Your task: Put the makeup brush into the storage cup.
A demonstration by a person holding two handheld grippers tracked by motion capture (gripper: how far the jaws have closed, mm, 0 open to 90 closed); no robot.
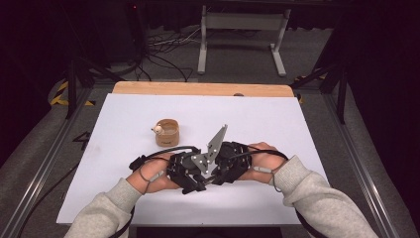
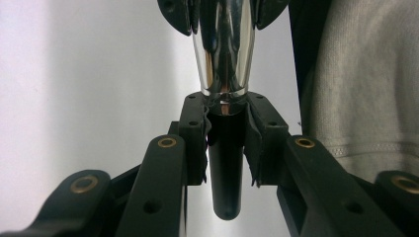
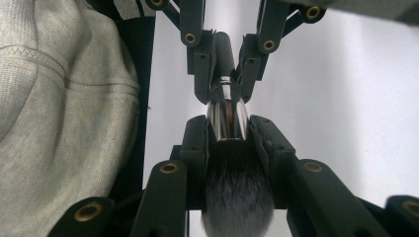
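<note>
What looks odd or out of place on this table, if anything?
Nothing is spilled or broken. The one unusual sight: a makeup brush is clamped from both ends at once, the left hand-held gripper on its black handle, the right hand-held gripper at its bristles. The small wooden cup stands upright behind them.

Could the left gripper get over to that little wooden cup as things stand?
Probably not yet: the left gripper is shut on the brush, which the right gripper also clamps. The table toward the wooden cup looks free.
</note>
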